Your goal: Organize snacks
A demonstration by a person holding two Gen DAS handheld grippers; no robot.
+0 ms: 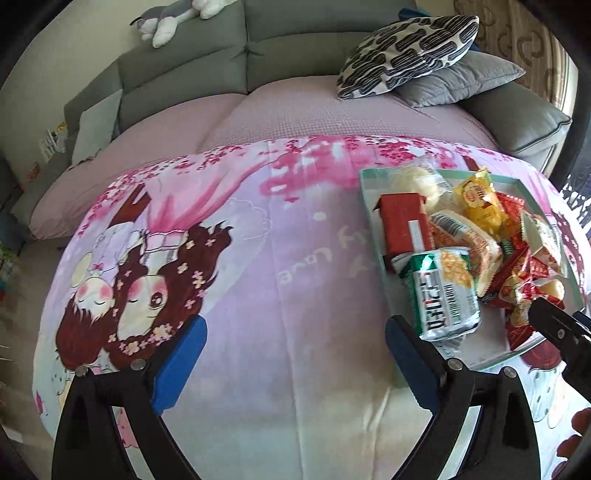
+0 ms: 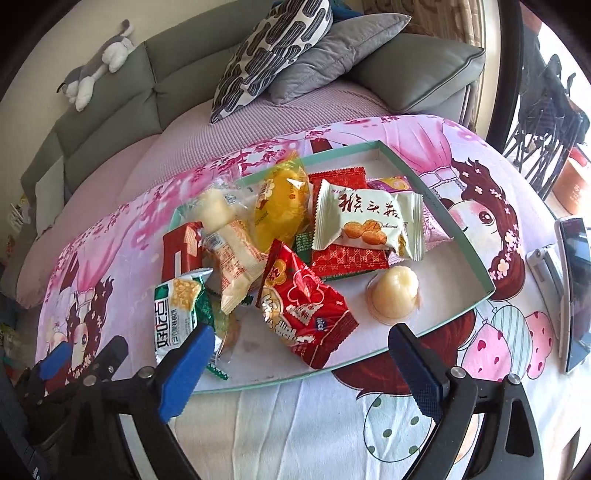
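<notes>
A shallow white tray (image 2: pixel 436 280) with a teal rim lies on the cartoon-print cloth (image 1: pixel 295 258) and holds several snack packets. Among them are a green-and-silver packet (image 2: pixel 177 317), a red packet (image 2: pixel 303 306), a white biscuit packet (image 2: pixel 365 221), a yellow packet (image 2: pixel 282 206), a red box (image 2: pixel 177 251) and a pale jelly cup (image 2: pixel 393 295). My right gripper (image 2: pixel 301 336) stands open over the tray's near edge, touching nothing. My left gripper (image 1: pixel 295 332) is open over bare cloth, left of the tray (image 1: pixel 476 349) and the green-and-silver packet (image 1: pixel 443 291).
A phone (image 2: pixel 574 288) lies on the cloth right of the tray. Behind the table stands a grey sofa (image 1: pixel 207 62) with a patterned cushion (image 1: pixel 410 51), a grey cushion (image 1: pixel 465 77) and a plush toy (image 1: pixel 166 22). My right gripper's black finger (image 1: pixel 554 325) shows at the tray's near corner.
</notes>
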